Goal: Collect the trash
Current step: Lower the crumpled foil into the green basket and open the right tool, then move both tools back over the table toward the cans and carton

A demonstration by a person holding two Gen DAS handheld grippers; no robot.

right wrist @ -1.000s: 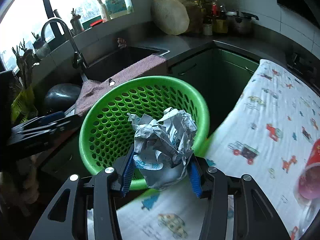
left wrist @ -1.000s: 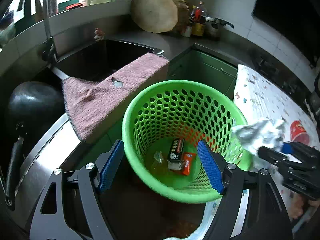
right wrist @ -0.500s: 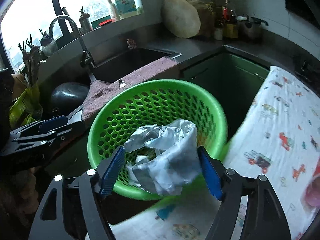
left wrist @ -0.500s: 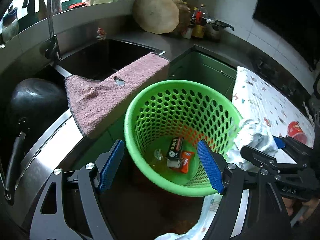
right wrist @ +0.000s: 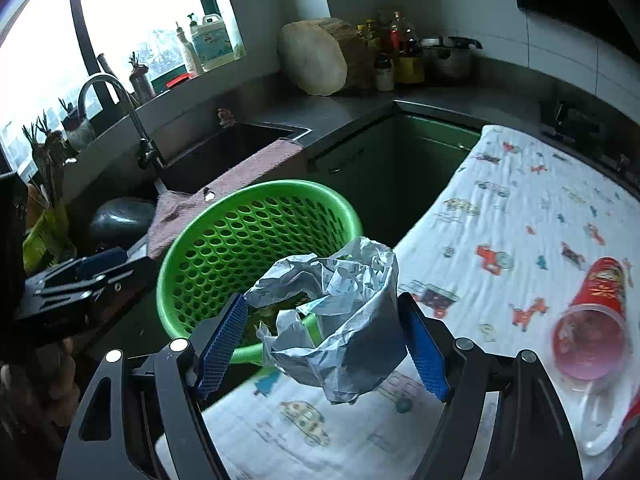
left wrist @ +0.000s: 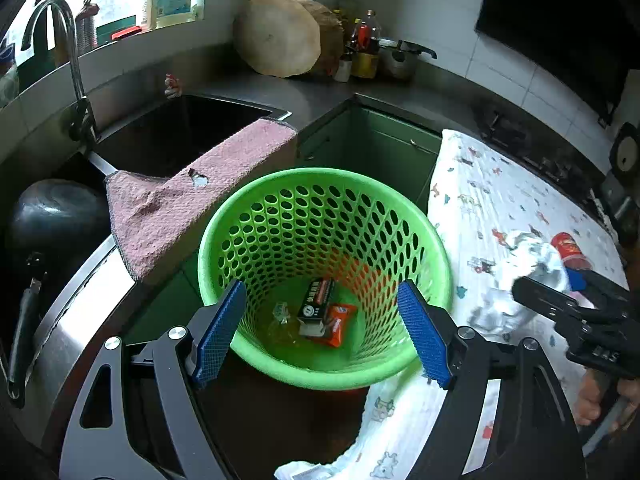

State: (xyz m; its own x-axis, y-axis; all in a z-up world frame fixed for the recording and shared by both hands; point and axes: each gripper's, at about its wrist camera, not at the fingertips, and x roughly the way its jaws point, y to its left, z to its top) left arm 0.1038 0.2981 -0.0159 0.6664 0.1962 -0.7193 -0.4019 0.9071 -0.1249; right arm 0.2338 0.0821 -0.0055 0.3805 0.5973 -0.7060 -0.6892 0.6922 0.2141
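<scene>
Dropping trash is the step in hand — our right tongs (right wrist: 320, 354) stand wide, the crumpled foil wrapper (right wrist: 340, 320) loose between them at the green basket (right wrist: 208, 248) rim; next we nudge it inward. Our left tongs (left wrist: 320, 332) gape empty, and only their view shows the packets (left wrist: 324, 312) on the basket's bottom.

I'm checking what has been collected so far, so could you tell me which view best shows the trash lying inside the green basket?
The left wrist view: it looks down into the green basket, showing a dark box and an orange wrapper on its floor. In the right wrist view, crumpled paper hides the basket's floor.
</scene>
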